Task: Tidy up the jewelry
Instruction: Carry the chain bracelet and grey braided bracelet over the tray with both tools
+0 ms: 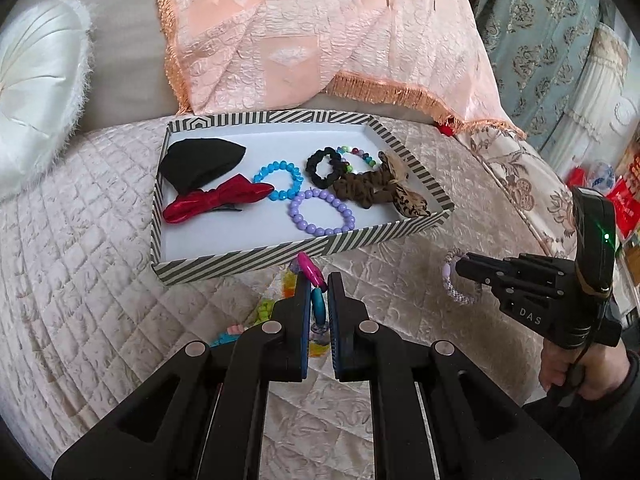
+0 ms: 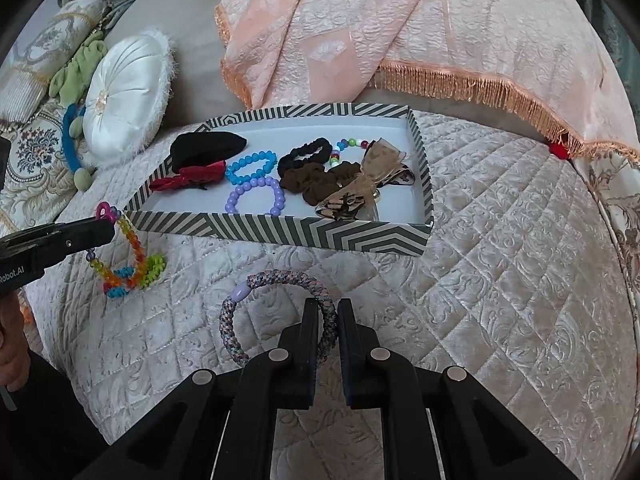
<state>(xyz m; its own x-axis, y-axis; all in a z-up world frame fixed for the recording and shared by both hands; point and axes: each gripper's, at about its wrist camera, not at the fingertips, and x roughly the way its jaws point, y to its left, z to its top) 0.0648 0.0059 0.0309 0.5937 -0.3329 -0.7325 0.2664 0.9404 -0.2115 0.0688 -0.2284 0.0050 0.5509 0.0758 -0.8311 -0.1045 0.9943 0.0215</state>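
Observation:
A striped box [image 1: 256, 258] [image 2: 288, 232] on the quilted bed holds a black bow [image 1: 200, 162], a red bow [image 1: 216, 198], blue [image 1: 279, 180] and purple [image 1: 322, 212] bead bracelets, scrunchies and a patterned bow [image 2: 360, 184]. My left gripper [image 1: 319, 286] [image 2: 108, 228] is shut on a colourful chain necklace [image 2: 132, 256] with pink and teal links [image 1: 311, 272], just before the box's near wall. My right gripper [image 2: 328, 312] [image 1: 460, 266] is shut on a braided lilac bracelet [image 2: 276, 312] [image 1: 460, 292] lying on the quilt, right of the left gripper.
A peach fringed blanket [image 1: 312, 32] lies behind the box. A white round pillow [image 1: 36, 92] [image 2: 128, 96] sits at the left. A green and blue toy [image 2: 76, 120] lies beside it. The quilted bed cover [image 2: 500, 280] spreads around the box.

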